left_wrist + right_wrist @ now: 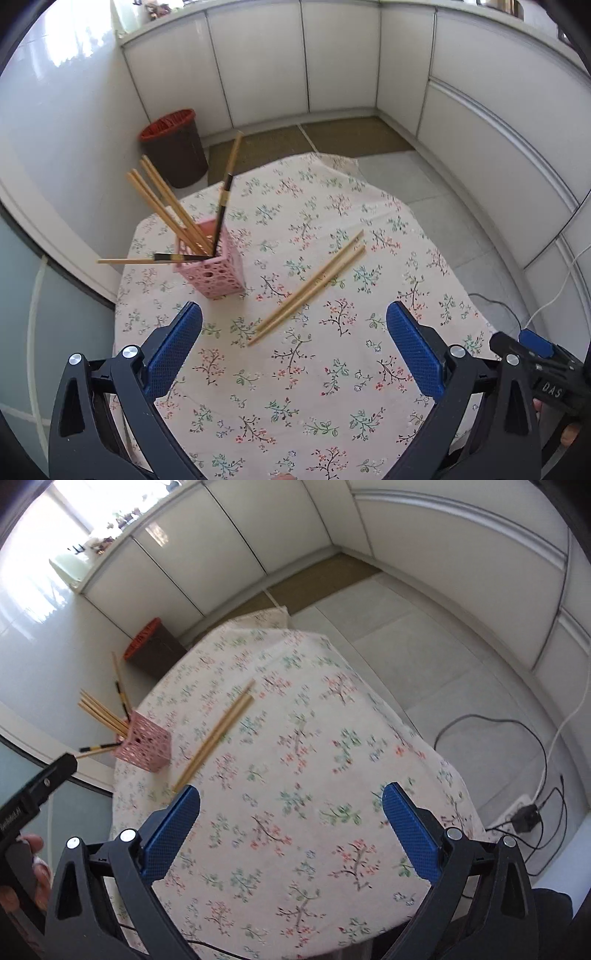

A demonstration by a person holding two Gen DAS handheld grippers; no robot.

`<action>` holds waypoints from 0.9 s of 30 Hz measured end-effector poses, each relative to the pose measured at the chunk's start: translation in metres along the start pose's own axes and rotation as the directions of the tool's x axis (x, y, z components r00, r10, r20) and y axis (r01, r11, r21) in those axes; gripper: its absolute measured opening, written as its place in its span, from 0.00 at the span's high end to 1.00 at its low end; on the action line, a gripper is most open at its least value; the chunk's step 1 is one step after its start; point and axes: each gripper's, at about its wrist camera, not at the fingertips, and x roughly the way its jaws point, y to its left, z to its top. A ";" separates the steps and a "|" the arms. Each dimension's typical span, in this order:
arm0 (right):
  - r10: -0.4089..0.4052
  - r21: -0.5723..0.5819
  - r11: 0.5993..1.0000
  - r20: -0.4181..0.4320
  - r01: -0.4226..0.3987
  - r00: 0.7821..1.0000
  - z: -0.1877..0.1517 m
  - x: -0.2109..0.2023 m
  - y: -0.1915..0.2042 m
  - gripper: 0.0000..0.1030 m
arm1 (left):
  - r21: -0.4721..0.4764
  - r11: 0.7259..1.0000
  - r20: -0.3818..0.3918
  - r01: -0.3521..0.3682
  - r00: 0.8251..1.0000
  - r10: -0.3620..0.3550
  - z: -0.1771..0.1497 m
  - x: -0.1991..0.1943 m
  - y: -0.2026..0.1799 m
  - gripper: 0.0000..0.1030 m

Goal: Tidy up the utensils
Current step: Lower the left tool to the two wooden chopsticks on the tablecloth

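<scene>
Both the left gripper [294, 314] and right gripper [291, 796] are wide open, holding nothing; two loose pale wooden chopsticks [310, 288] lie just ahead of the left one, beside the pink perforated plastic holder [218, 266], probably next to go in.

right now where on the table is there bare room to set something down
Free: the floral tablecloth near edge, under the left tool, and the stretch right of the loose chopsticks. Crowded: the far left corner, around the pink holder.
</scene>
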 end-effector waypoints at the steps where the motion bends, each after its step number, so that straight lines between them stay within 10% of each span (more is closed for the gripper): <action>1: -0.005 0.009 1.000 -0.020 0.005 1.000 -0.002 0.007 -0.007 0.06 | 0.017 1.000 -0.036 0.007 0.999 -0.006 0.004 0.016 -0.006 0.07; 14: 0.052 -0.047 0.997 -0.157 -0.060 0.986 -0.007 0.060 -0.015 0.07 | 0.056 0.994 -0.252 0.093 0.965 -0.076 0.080 0.179 -0.058 0.10; 27: 0.114 -0.012 0.993 -0.227 -0.120 0.967 -0.003 0.081 -0.010 0.07 | -0.001 0.994 -0.382 0.109 0.919 -0.101 0.098 0.276 -0.067 0.75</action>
